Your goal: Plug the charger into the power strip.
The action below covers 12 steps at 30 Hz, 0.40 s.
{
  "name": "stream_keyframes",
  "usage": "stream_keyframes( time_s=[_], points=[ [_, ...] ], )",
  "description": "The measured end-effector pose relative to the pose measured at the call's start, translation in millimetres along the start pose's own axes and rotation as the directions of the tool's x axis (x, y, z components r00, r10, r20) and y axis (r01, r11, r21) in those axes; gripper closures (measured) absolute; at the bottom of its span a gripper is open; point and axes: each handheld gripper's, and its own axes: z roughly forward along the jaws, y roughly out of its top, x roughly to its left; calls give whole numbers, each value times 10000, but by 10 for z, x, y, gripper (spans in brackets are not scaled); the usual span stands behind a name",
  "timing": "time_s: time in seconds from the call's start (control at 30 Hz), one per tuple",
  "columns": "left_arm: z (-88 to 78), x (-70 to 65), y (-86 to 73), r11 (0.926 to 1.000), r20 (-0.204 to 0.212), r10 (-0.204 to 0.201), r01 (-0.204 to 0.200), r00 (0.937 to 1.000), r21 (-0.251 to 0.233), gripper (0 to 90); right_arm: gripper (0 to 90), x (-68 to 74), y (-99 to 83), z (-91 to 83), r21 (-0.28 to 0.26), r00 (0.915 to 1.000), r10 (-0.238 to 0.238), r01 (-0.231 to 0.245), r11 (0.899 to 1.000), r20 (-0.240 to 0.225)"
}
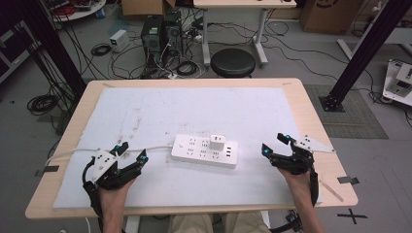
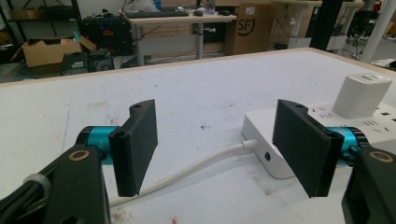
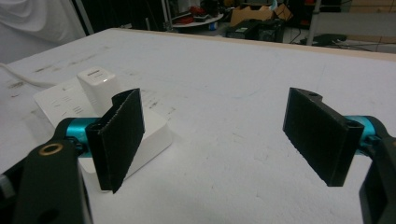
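My two grippers flank a white power strip (image 1: 206,151) that lies flat on the white mat (image 1: 145,111) covering the wooden table (image 1: 311,111), a little toward the near edge and close to midway between the left and right edges. A white charger block (image 1: 216,142) stands upright, plugged into the strip's top face, nearer its right end. The strip's white cable (image 1: 73,151) leaves its left end and runs across the mat to the table's left edge.

My left gripper (image 1: 130,153) sits by the near-left corner, its jaws spread wide with nothing between the pads; in the left gripper view the cable (image 2: 196,165) passes on the mat beneath the gap, and the strip's left end (image 2: 261,135) lies just beyond the right-hand pad.

My right gripper (image 1: 274,144) rests near the right edge, jaws likewise spread and empty, well apart from the strip. In the right gripper view the strip (image 3: 70,105) and charger (image 3: 99,86) appear behind the left-hand pad.
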Motion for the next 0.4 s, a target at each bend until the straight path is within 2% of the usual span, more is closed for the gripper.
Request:
stream_keyframes(
  time_s=[0.4],
  points=[
    [-22, 14, -4, 10000, -37, -12, 12, 10000, -55, 309, 213, 30, 8, 23, 35, 9999, -78, 79, 10000, -68]
  ],
)
